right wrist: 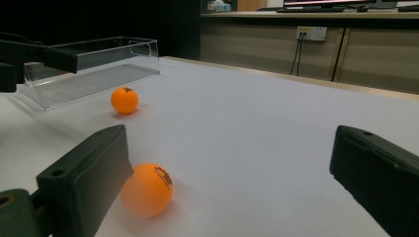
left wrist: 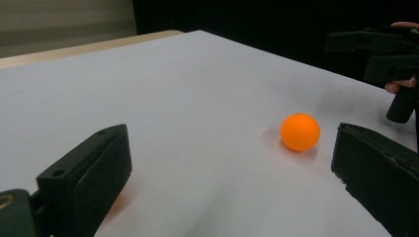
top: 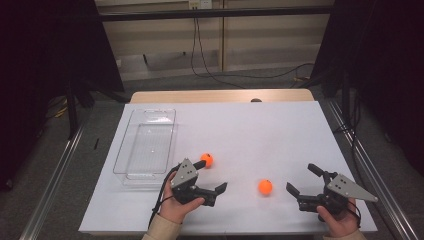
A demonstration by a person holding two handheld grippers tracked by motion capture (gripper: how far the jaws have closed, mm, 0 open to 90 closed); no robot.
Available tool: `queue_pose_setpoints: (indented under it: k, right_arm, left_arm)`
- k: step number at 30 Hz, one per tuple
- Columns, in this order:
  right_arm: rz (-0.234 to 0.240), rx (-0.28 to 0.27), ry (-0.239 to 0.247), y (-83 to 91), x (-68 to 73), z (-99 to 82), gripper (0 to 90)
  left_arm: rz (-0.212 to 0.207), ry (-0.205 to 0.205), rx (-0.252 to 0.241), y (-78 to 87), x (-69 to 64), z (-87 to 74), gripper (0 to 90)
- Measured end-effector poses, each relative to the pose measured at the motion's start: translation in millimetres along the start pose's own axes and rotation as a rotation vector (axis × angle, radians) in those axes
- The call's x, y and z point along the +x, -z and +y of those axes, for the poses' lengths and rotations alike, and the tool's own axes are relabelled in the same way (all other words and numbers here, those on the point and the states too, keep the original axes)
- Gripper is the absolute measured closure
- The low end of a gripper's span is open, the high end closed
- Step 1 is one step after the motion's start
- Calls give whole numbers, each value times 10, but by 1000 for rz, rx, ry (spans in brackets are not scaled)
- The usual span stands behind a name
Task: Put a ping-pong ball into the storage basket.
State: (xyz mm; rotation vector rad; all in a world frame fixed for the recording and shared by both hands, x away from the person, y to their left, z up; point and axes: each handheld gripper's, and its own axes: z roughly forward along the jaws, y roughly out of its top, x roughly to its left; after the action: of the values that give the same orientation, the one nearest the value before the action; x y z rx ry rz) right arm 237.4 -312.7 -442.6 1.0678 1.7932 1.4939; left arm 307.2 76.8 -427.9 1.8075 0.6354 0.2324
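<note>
Two orange balls lie on the white table [top: 240, 130]. One ball [top: 207, 159] rests right beside the far jaw of my left gripper [top: 212, 175], which is open and holds nothing. The other ball [top: 265, 187] lies between the two grippers, left of my right gripper [top: 303, 180], also open. In the left gripper view this ball [left wrist: 300, 132] sits ahead, just inside the right jaw of my open left gripper [left wrist: 230, 148]. In the right gripper view my right gripper [right wrist: 230, 148] is open, the near ball [right wrist: 146, 190] sits beside its left jaw, and the other ball [right wrist: 124, 100] lies farther off.
An empty clear plastic bin [top: 145, 145] stands at the table's left, also seen as the bin [right wrist: 89, 69] beyond the far ball. The table's near edge runs just under both hands. Cables trail on the floor behind the table.
</note>
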Motion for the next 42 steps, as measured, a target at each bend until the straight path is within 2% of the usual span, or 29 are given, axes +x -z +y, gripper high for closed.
queue_pose_setpoints:
  k: [7,42]
  right_arm:
    - [2,-1,-1,-3,1,0,20]
    - [4,0,1,-11,4,0,20]
  left_arm:
    - [-11,-12,11,-41,-13,5,22]
    - [-44,-16,39,-206,-84,31,23]
